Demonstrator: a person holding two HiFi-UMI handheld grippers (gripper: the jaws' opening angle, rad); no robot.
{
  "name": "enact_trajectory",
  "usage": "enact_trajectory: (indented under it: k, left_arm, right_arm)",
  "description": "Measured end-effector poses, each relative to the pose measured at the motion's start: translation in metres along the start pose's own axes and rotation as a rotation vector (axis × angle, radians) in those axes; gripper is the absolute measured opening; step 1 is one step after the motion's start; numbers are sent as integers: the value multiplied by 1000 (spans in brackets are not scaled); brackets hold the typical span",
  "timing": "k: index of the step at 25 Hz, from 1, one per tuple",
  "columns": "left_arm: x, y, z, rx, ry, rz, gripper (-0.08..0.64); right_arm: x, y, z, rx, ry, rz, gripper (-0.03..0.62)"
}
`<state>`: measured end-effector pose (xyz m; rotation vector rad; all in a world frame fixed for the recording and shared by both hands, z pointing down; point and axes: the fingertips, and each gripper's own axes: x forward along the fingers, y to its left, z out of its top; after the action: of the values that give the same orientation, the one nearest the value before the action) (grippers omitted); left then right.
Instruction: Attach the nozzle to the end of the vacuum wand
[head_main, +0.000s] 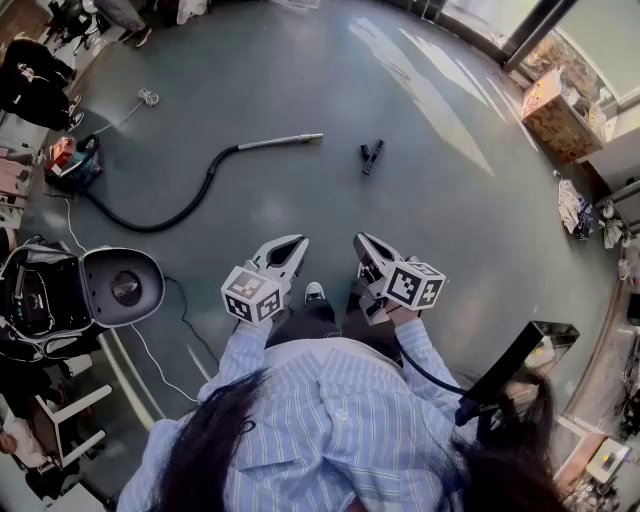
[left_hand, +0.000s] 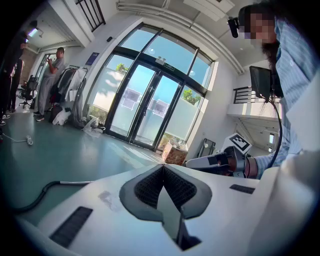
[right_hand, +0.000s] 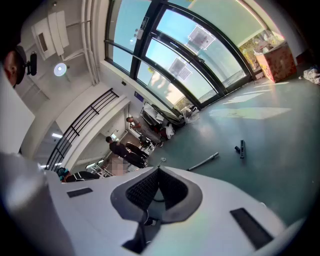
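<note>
A person in a blue striped shirt (head_main: 330, 420) stands on a grey-green floor (head_main: 300, 70) and holds both tools side by side at waist height, tips pointing forward and slightly down. The left gripper (head_main: 297, 242) has its jaws pressed together with nothing between them; its own view shows the two ribbed dark pads meeting along one line. The right gripper (head_main: 360, 240) is closed the same way and is also empty. The two sit near each other but do not touch, and one white shoe (head_main: 314, 293) shows between them.

The task's parts lie on the floor ahead, well apart from both tools. The vacuum wand (head_main: 281, 141) is a metal tube lying flat, its free end towards the right of the head view. Its other end runs into a black hose (head_main: 180, 215) that curves back to a teal and red vacuum cleaner (head_main: 75, 163) at the left. The nozzle (head_main: 371, 156) — a small black piece — lies near the wand's free end, with a clear gap of bare floor between them.

A cardboard box (head_main: 555, 112) stands at the far right, near the tall glass doors (left_hand: 150, 110) seen from the left gripper view.
</note>
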<state>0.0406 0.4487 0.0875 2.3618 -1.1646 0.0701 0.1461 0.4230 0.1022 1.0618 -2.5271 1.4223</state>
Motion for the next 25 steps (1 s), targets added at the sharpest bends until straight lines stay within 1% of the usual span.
enact_trajectory:
  k: [7,16,23,25]
  left_arm:
    - [-17,-8,-8,6,13,-22,5]
    - [-10,-7,-4,10,7,-39,5]
    - [-6,-8,-4,7,13,-67,5]
    - [-5,-7,-4,8,14,-75,5]
  right_arm:
    - [-7,13,-22,-6,7,-16,5]
    - [-12,15,-14,-28,-19,-16,5]
    - [-14,18,-7,-17,-53,-9,5]
    - [-15,19,-6,-7,-65,8,5]
